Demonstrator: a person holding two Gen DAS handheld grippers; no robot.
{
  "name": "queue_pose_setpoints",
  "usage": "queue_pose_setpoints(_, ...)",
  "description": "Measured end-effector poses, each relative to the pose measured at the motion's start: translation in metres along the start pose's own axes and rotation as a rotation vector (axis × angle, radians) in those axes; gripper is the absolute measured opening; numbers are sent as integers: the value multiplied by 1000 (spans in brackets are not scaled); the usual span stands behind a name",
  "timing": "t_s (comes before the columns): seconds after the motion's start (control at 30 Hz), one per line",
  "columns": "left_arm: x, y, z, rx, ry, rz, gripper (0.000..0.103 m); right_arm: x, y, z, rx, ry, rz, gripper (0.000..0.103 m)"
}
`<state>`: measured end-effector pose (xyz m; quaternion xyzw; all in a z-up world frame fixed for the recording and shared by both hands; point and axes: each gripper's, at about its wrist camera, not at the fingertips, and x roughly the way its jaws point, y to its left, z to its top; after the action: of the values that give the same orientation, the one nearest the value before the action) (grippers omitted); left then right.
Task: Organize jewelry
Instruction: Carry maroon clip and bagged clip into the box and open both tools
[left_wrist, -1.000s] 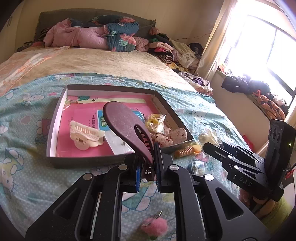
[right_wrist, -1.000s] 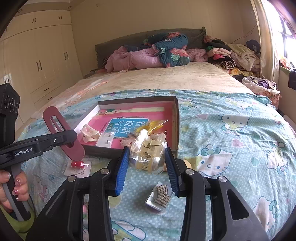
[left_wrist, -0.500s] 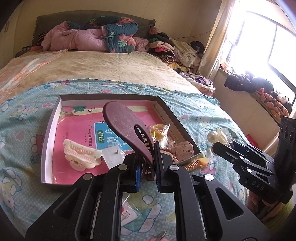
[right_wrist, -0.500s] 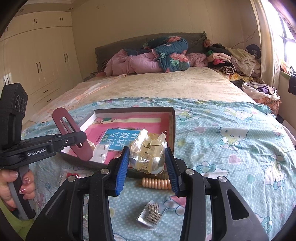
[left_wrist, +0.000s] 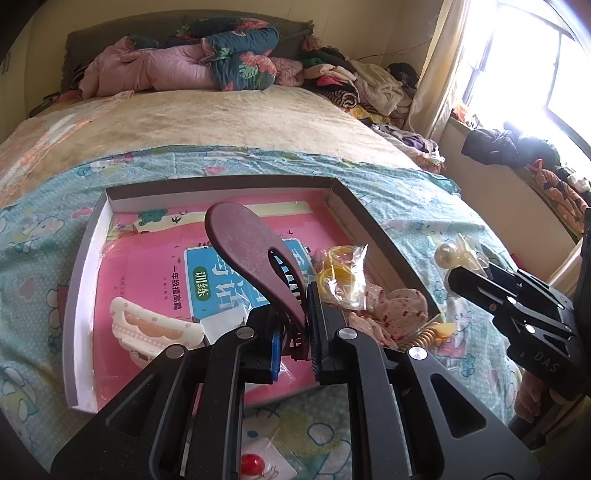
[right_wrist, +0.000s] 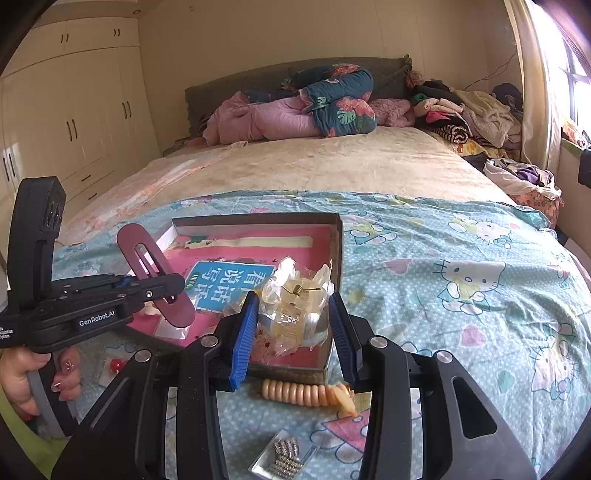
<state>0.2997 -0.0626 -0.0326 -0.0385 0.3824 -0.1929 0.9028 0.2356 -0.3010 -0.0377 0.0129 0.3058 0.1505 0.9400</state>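
Both loads hang over the shallow grey cardboard box (right_wrist: 334, 291), ready to drop. The left gripper (left_wrist: 291, 321) clamps a maroon plastic hair clip (left_wrist: 251, 254); the right gripper (right_wrist: 293, 325) pinches a clear-bagged yellow clip (right_wrist: 295, 306). Next, I judge: lower, then release.

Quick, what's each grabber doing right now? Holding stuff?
Left gripper: shut on the maroon hair clip.
Right gripper: shut on the clear bag with a clip inside.

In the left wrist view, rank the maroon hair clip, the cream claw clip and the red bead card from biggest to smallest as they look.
1. maroon hair clip, though it sits nearest the camera, which inflates it.
2. cream claw clip, close behind.
3. red bead card, partly hidden, so unsure.
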Motion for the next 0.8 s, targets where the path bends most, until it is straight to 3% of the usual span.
queue_pose_setpoints(0.5,35,15,5,-37,53,-7,6,50,-2,16,-45,68,-13,37)
queue_pose_setpoints(0.8,35,22,8,-59,44,1,9,78,-1,14,-70,115,-42,37)
